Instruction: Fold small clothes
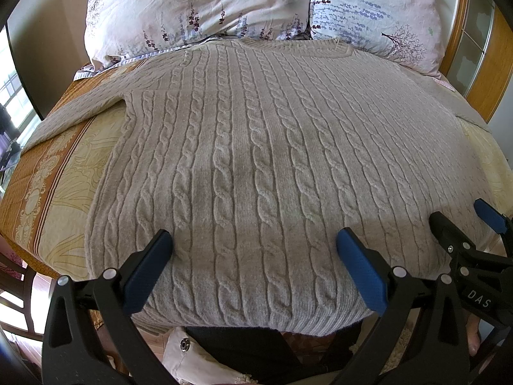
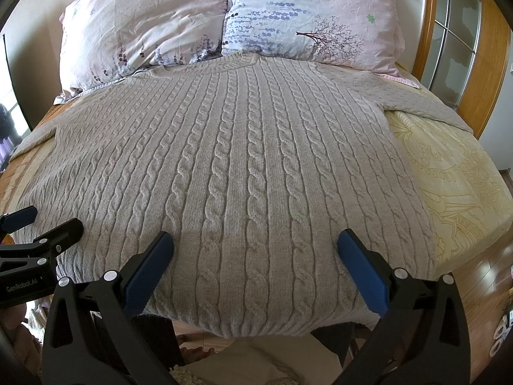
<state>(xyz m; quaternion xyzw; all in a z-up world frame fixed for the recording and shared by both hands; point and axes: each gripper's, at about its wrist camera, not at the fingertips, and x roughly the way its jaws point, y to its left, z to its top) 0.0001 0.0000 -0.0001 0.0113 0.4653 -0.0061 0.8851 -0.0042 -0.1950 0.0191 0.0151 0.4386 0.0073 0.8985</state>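
A grey cable-knit sweater (image 1: 256, 147) lies flat on the bed, collar toward the pillows, hem at the near edge, sleeves spread out to both sides. It also fills the right wrist view (image 2: 243, 166). My left gripper (image 1: 255, 243) is open and empty, hovering just above the hem on the sweater's left half. My right gripper (image 2: 256, 243) is open and empty above the hem on the right half. The right gripper shows at the right edge of the left wrist view (image 1: 465, 221), and the left gripper at the left edge of the right wrist view (image 2: 41, 221).
Two floral pillows (image 1: 198, 9) (image 2: 307, 16) lie against the wooden headboard (image 2: 429, 32). A yellow and orange patterned bedspread (image 1: 54, 173) (image 2: 455, 173) covers the bed. A chair (image 1: 16, 288) stands at the lower left. Wooden floor (image 2: 490, 288) shows at the right.
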